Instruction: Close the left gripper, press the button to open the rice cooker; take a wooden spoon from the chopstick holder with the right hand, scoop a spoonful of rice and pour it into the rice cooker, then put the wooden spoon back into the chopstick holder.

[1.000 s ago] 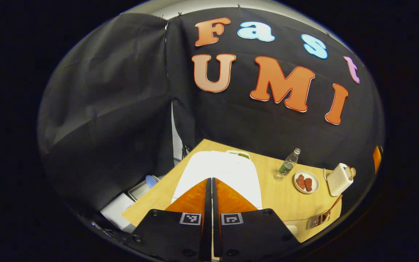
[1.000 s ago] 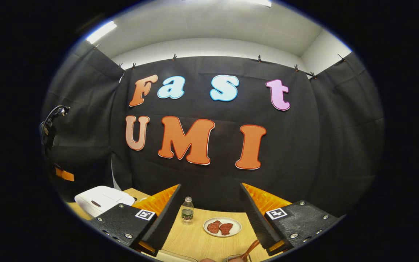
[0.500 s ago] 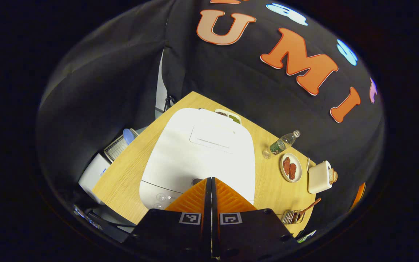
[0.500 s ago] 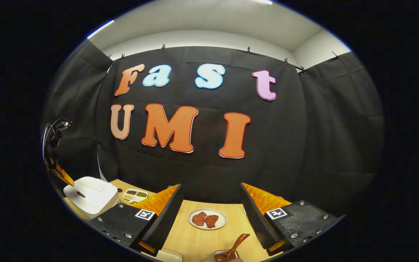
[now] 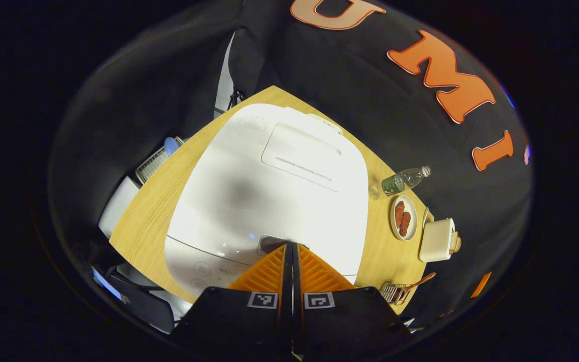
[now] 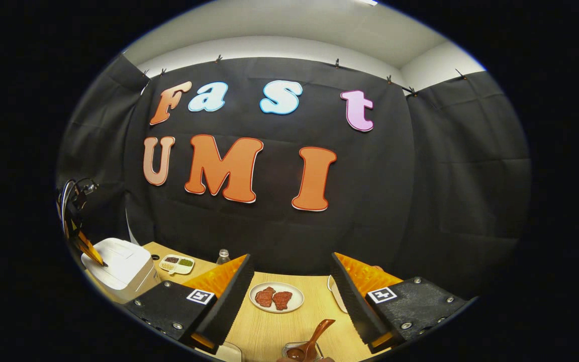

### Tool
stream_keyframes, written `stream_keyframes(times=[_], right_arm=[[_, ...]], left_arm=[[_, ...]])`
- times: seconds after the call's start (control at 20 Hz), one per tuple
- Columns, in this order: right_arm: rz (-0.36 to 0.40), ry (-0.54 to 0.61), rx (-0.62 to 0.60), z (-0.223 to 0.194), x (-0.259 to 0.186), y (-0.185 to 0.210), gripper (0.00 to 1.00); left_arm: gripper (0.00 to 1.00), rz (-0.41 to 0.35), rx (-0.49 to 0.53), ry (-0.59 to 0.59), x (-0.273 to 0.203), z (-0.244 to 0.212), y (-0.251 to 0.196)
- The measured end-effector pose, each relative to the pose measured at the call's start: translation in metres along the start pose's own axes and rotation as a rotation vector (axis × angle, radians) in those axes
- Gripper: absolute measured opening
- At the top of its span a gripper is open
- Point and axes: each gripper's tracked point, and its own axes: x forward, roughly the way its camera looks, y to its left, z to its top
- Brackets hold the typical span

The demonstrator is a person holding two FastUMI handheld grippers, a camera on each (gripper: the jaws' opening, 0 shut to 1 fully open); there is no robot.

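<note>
The white rice cooker (image 5: 269, 186) stands with its lid down in the left gripper view. My left gripper (image 5: 289, 245) is shut, with its tips right at the dark button (image 5: 268, 243) on the cooker's front edge. Whether they press it I cannot tell. The wire chopstick holder (image 5: 394, 293) with the wooden spoon (image 5: 421, 279) stands at the table's near right. In the right gripper view my right gripper (image 6: 292, 259) is open and holds nothing. It hovers above the wooden spoon (image 6: 315, 336) and the holder (image 6: 299, 350). At far left are the cooker (image 6: 118, 264) and the left gripper (image 6: 88, 247).
A plate of red meat (image 6: 276, 297), a water bottle (image 5: 404, 180), a small sectioned dish (image 6: 178, 263) and a white toaster (image 5: 436, 240) stand along the wooden table (image 5: 154, 201). A pale container edge (image 6: 229, 352) shows at the bottom of the right gripper view.
My left gripper has tilted down and closed in on the cooker, its tips now at the button. The right gripper has drifted right and dipped, bringing the spoon further into view.
</note>
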Motion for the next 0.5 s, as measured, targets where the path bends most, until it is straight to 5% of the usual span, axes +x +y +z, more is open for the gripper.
stream_keyframes(times=[0.5], right_arm=[[0.016,0.024,-0.013,-0.007,-0.002,0.006,0.95]], left_arm=[[0.05,0.025,0.033,-0.007,0.010,0.000,0.004]])
